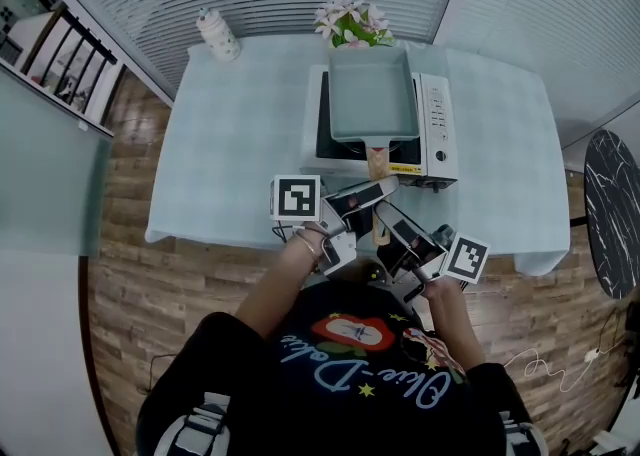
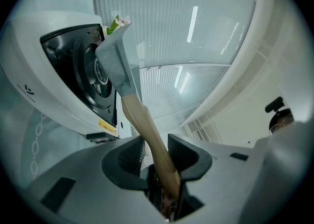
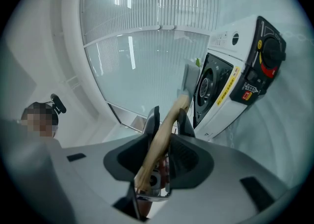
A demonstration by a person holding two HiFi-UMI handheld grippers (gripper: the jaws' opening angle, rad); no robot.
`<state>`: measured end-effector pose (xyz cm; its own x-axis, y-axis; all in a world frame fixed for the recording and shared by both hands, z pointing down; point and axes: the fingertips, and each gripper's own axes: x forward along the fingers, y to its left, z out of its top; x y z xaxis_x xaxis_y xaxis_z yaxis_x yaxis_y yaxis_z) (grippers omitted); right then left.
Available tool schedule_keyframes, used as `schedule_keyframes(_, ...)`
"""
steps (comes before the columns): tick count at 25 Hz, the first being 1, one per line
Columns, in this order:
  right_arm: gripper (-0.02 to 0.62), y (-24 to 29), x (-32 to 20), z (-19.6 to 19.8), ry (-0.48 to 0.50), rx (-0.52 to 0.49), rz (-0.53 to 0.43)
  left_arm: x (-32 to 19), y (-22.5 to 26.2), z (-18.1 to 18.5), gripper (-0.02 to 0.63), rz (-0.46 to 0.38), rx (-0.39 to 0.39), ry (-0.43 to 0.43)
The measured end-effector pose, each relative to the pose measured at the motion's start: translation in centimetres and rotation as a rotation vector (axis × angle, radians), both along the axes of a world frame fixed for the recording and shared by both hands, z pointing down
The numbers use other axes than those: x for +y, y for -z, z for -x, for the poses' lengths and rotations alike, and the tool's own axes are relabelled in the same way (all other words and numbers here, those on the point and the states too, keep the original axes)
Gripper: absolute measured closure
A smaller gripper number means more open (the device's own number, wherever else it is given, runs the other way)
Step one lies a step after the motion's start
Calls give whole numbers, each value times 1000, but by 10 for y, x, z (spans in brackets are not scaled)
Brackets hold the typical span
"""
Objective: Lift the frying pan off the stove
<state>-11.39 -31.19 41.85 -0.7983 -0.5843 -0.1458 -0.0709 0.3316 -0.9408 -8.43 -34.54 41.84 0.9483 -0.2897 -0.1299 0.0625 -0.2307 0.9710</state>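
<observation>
While the frying pan (image 1: 372, 94) lies over the stove (image 1: 435, 134) on the bench (image 1: 230, 144), its wooden handle (image 2: 142, 120) is clamped in 2 places: the left hand-held gripper (image 2: 156, 145) is part-closed on the shaft nearer the pan, and the right hand-held gripper (image 3: 168, 115) is part-closed on the end. Whether the base has cleared the burner cannot be told. A straight vertical lift is advised, with both grips raised together and the handle kept level, since the pan's weight beyond the pads is likely to tip it forward.
</observation>
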Motion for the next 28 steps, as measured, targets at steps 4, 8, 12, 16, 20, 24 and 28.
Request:
schedule_keyframes(4,463,16,1,0,-4,-6,-35,-1,14,1,466,-75,-43,-7)
schedule_keyframes(8,463,34,3,1,-8,-11,-72,1,32,2,466,-117,-59,-10)
schedule_keyframes(12,463,52,6,3,-13,-15,-111,4,50,4,466,-137,-63,-11)
schedule_keyframes(16,463,62,7,4,-16,-19,-138,7,62,5,467,-142,-65,-4)
schedule_keyframes(20,463,68,7,4,-14,-28,-157,7,68,6,466,-158,-71,0)
schedule_keyframes(24,463,70,8,4,-15,-23,-161,7,69,6,466,-163,-69,1)
schedule_keyframes(28,462,70,8,4,-15,-17,-156,7,69,6,466,-152,-64,5)
